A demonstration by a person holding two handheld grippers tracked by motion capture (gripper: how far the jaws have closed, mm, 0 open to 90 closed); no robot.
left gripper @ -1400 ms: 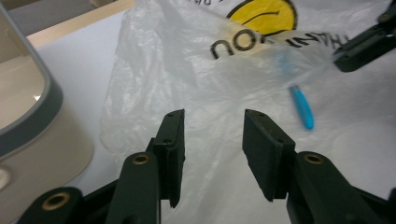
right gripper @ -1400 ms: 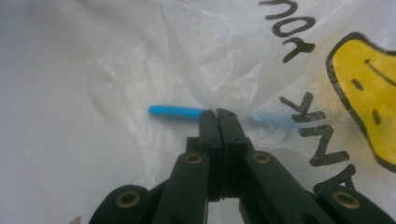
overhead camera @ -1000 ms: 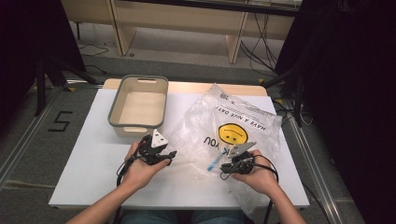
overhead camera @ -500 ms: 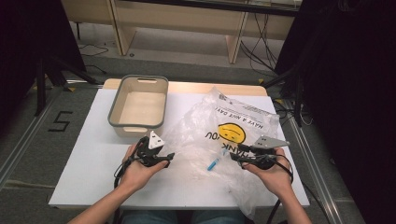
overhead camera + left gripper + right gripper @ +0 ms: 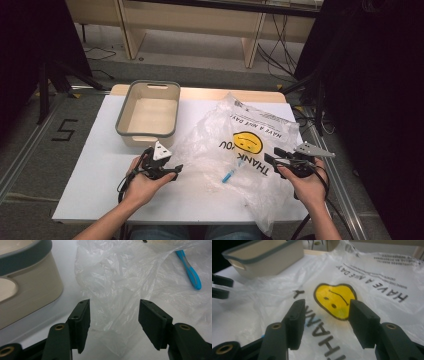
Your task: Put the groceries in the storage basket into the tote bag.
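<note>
2 black two-jaw grippers are in use, 1 per hand. The left gripper (image 5: 172,170) has flat, matte rectangular pads with small screw holes; its jaws have just been opening and stand apart, released, with a crumpled fold of the plastic bag (image 5: 117,290) lying between them but not pressed by either pad. The right gripper (image 5: 272,160) carries a grey three-cornered plate; its jaws have also just been opening and are parted, gripping nothing, above the printed side of the bag.

The bag is thin, translucent, wrinkled film bearing a yellow smiley face (image 5: 335,300) and black lettering. It lies spread over the right half of the table, its lower edge hanging over the near edge. A slim blue object (image 5: 231,175) lies at the bag's middle; whether it is inside or under the film cannot be told. A beige rectangular tub (image 5: 147,132) with rounded corners and a grey rim stands just beside the bag's left edge.

Both forearms enter from the near side. The left hand (image 5: 142,182) rests low on the table at the bag's left edge; the right hand (image 5: 307,182) holds its gripper level at the bag's right side.

The table (image 5: 100,165) is smooth and white. The floor is grey, marked with a black 5 (image 5: 65,130), and light wooden furniture stands beyond.
</note>
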